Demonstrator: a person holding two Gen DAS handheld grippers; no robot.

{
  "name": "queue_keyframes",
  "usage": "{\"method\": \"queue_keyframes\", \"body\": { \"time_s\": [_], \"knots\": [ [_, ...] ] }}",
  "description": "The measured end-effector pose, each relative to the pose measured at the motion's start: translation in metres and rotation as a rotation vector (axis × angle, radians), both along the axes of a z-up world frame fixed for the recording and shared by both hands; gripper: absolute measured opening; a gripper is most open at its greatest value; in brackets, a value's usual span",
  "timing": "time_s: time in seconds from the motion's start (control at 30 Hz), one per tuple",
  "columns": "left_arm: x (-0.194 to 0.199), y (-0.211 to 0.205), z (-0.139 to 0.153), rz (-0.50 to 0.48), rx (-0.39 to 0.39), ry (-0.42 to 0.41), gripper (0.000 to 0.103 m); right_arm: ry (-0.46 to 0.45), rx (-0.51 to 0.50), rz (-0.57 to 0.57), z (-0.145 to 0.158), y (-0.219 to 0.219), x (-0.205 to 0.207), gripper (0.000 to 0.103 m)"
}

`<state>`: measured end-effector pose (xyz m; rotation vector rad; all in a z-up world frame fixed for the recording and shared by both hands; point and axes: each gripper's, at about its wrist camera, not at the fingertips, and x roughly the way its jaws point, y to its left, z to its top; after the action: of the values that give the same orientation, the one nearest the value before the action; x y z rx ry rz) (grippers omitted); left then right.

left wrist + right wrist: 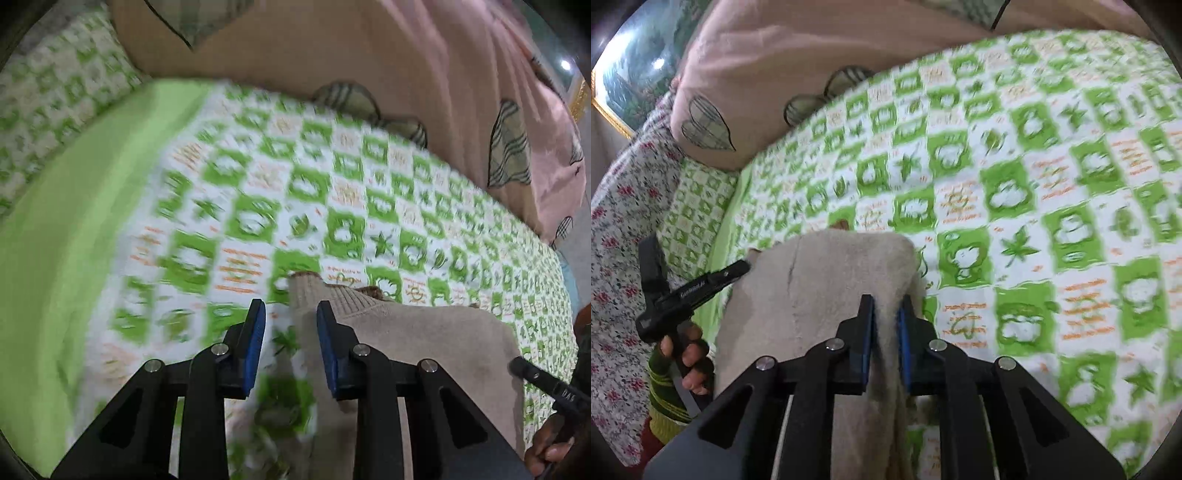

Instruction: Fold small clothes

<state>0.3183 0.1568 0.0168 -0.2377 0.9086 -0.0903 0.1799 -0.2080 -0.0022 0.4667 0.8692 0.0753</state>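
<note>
Now your right tongs are clamping the beige sweater's edge at lower centre, while your left tongs are standing apart beside its ribbed cuff over the green-checked bed.

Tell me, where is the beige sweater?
The beige sweater lies on the green checked bedspread, low in both views, pinched by the right hand-held gripper.
</note>
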Motion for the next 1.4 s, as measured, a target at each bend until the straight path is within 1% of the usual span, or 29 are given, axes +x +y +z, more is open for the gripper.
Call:
{"method": "queue_keyframes", "body": {
  "time_s": [0.07,0.17,0.23,0.3,0.33,0.4,0.47,0.5,0.53,0.57,0.6,0.63,0.7,0.77,0.83,0.9,1.0,1.03,1.07,1.13,1.17,1.2,1.23,1.27,1.33,1.4],
  "knots": [
    [-0.027,0.011,0.015,0.005,-0.049,-0.027,0.027,-0.032,-0.01,-0.008,0.013,0.001,-0.013,0.015],
    [-0.077,0.008,0.029,-0.054,-0.122,-0.041,0.027,-0.104,-0.011,0.05,0.03,0.015,-0.044,0.015],
    [-0.117,-0.003,0.034,-0.144,-0.208,-0.042,0.028,-0.129,-0.016,0.103,0.032,0.028,-0.06,0.015],
    [-0.146,-0.016,0.032,-0.201,-0.255,-0.03,0.03,-0.119,-0.011,0.153,0.028,0.042,-0.074,0.015],
    [-0.158,-0.023,0.028,-0.219,-0.25,-0.016,0.03,-0.105,-0.024,0.166,0.024,0.049,-0.08,0.015],
    [-0.173,-0.035,0.018,-0.229,-0.201,0.009,0.03,-0.087,-0.07,0.184,0.016,0.061,-0.091,0.015],
    [-0.176,-0.041,-0.005,-0.225,-0.173,0.066,0.029,-0.072,-0.117,0.19,0.009,0.068,-0.096,0.015],
    [-0.176,-0.043,-0.012,-0.219,-0.169,0.079,0.029,-0.043,-0.15,0.182,0.003,0.07,-0.096,0.015],
    [-0.176,-0.042,-0.019,-0.214,-0.177,0.076,0.029,-0.008,-0.186,0.173,-0.005,0.071,-0.093,0.015],
    [-0.176,-0.043,-0.022,-0.216,-0.177,0.066,0.029,0.009,-0.196,0.177,-0.013,0.071,-0.089,0.014],
    [-0.174,-0.045,-0.023,-0.221,-0.164,0.062,0.029,0.018,-0.201,0.171,-0.02,0.069,-0.086,0.014],
    [-0.173,-0.049,-0.022,-0.229,-0.13,0.055,0.03,0.024,-0.202,0.167,-0.024,0.067,-0.083,0.014],
    [-0.173,-0.056,-0.021,-0.234,-0.083,0.052,0.03,0.016,-0.181,0.152,-0.028,0.061,-0.081,0.014],
    [-0.178,-0.061,-0.018,-0.228,-0.067,0.048,0.029,0.026,-0.155,0.134,-0.027,0.058,-0.081,0.014],
    [-0.189,-0.058,-0.013,-0.222,-0.061,0.036,0.029,0.016,-0.178,0.137,-0.02,0.064,-0.089,0.014],
    [-0.207,-0.054,-0.007,-0.231,-0.085,0.023,0.029,0.0,-0.204,0.157,-0.012,0.071,-0.109,0.015],
    [-0.235,-0.049,-0.005,-0.27,-0.193,0.009,0.029,-0.024,-0.202,0.192,-0.009,0.077,-0.141,0.015],
    [-0.241,-0.05,-0.006,-0.271,-0.185,0.014,0.029,-0.02,-0.206,0.198,-0.011,0.079,-0.147,0.015],
    [-0.245,-0.053,-0.01,-0.269,-0.153,0.023,0.029,-0.008,-0.222,0.2,-0.015,0.08,-0.153,0.015],
    [-0.247,-0.057,-0.024,-0.257,-0.113,0.055,0.029,0.034,-0.27,0.188,-0.03,0.079,-0.159,0.015],
    [-0.246,-0.059,-0.032,-0.254,-0.101,0.07,0.029,0.043,-0.265,0.18,-0.037,0.076,-0.159,0.015],
    [-0.245,-0.061,-0.037,-0.253,-0.08,0.073,0.028,0.034,-0.226,0.167,-0.042,0.071,-0.159,0.015],
    [-0.245,-0.062,-0.04,-0.252,-0.058,0.062,0.028,0.028,-0.208,0.155,-0.044,0.068,-0.159,0.015],
    [-0.246,-0.065,-0.04,-0.244,-0.042,0.053,0.029,0.026,-0.198,0.145,-0.044,0.067,-0.157,0.015],
    [-0.248,-0.068,-0.038,-0.232,-0.029,0.056,0.029,0.027,-0.211,0.141,-0.043,0.069,-0.156,0.015],
    [-0.251,-0.068,-0.034,-0.222,-0.033,0.059,0.029,0.027,-0.217,0.142,-0.041,0.071,-0.159,0.015]
  ]
}}
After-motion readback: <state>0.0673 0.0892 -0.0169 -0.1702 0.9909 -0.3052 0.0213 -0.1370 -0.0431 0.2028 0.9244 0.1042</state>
